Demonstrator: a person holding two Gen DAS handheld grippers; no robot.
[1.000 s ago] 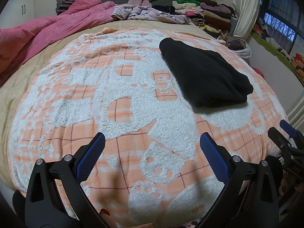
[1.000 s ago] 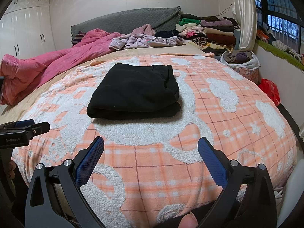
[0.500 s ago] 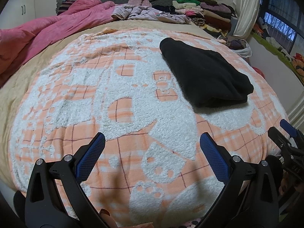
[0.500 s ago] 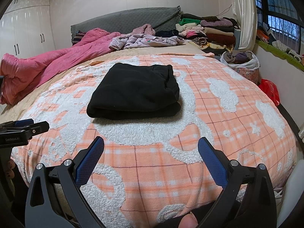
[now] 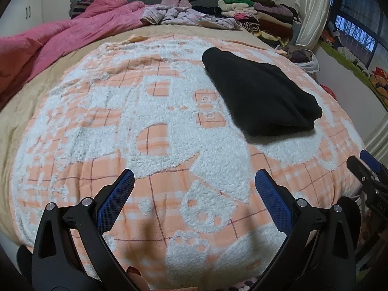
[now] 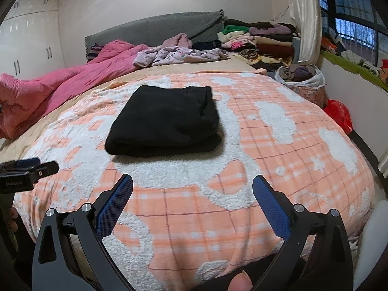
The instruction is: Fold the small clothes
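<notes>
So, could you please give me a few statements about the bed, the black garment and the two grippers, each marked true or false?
1. The black garment lies folded on the orange and white blanket. True.
2. The left gripper is shut on the garment. False: it is open, holding nothing.
3. The right gripper is open. True.
4. The pink quilt covers the black garment. False: it lies apart, toward the headboard side.
5. A stack of folded clothes sits at the far end. True.
</notes>
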